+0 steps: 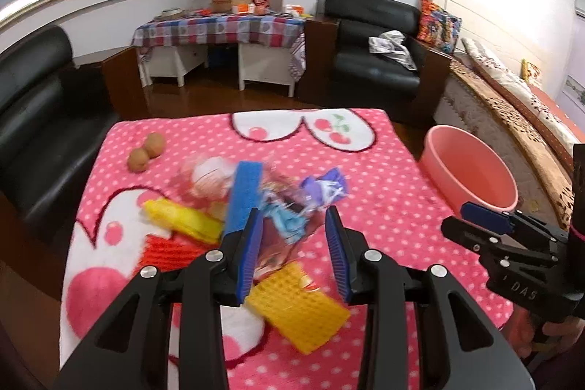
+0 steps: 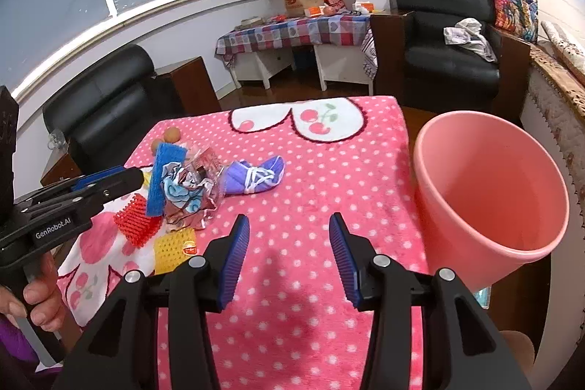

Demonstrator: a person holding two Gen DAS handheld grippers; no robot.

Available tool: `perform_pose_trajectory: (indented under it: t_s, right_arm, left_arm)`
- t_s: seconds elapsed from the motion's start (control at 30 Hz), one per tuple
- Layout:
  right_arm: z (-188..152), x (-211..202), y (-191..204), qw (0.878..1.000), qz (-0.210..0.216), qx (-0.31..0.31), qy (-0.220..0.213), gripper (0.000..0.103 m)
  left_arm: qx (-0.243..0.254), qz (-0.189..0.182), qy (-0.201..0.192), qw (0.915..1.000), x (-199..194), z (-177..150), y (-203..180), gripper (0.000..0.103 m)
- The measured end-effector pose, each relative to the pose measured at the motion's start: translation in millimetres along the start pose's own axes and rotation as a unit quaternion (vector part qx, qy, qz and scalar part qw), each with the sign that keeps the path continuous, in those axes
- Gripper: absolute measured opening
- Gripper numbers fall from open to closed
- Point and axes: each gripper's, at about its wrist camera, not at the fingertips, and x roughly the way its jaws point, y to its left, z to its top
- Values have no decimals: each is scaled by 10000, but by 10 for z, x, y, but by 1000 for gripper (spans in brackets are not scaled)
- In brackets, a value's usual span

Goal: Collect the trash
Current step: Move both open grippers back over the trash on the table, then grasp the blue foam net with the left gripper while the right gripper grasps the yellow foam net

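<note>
A heap of litter lies on the pink dotted blanket [image 1: 387, 207]: a crumpled clear wrapper [image 1: 281, 207] [image 2: 190, 192], a purple face mask [image 1: 325, 189] [image 2: 256, 176], a blue sponge [image 1: 243, 196] [image 2: 162, 178], yellow grid pieces [image 1: 296, 309] [image 2: 173, 251] and a red one [image 2: 137, 223]. My left gripper [image 1: 294, 212] hovers open over the wrapper, which shows between its jaws without being pinched. My right gripper [image 2: 289, 218] is open over bare blanket, right of the heap. A pink bucket [image 2: 475, 170] [image 1: 471, 174] stands off the blanket's right edge.
Two brown balls [image 1: 146, 152] lie at the far left of the blanket. Black armchairs [image 1: 373, 61] [image 2: 106, 112] flank a table with a checked cloth [image 1: 219, 30] beyond. A bed [image 1: 512, 97] runs along the right. A hand [image 2: 40, 302] grips the left tool.
</note>
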Motion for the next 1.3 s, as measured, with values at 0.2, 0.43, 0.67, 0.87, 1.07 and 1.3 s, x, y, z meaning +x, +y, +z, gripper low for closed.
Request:
perform_pose_trajectory:
  t_s: [0.2, 0.43, 0.67, 0.87, 1.07, 1.3]
  right_arm:
    - [-49, 65, 50, 9998, 163, -28, 92, 45]
    - [-125, 157, 135, 9987, 405, -105, 275, 45]
    - [-173, 321, 316, 9953, 776, -258, 517, 45]
    - [-207, 422, 437, 9929, 929, -378, 643, 45]
    - [-198, 488, 508, 9904, 1063, -443, 769, 45]
    - [-220, 600, 634, 9866, 1206, -511, 973, 45]
  left_arm:
    - [-156, 206, 58, 9996, -79, -85, 274, 36]
    - [-313, 441, 190, 9984, -124, -222, 517, 36]
    - [-366, 273, 328, 9984, -63, -305, 577, 36]
    - [-7, 225, 356, 9991, 155, -247, 382, 36]
    - [-48, 265, 610, 9978, 483, -229, 413, 36]
    - [-133, 216, 614, 9978, 587, -220, 459, 13]
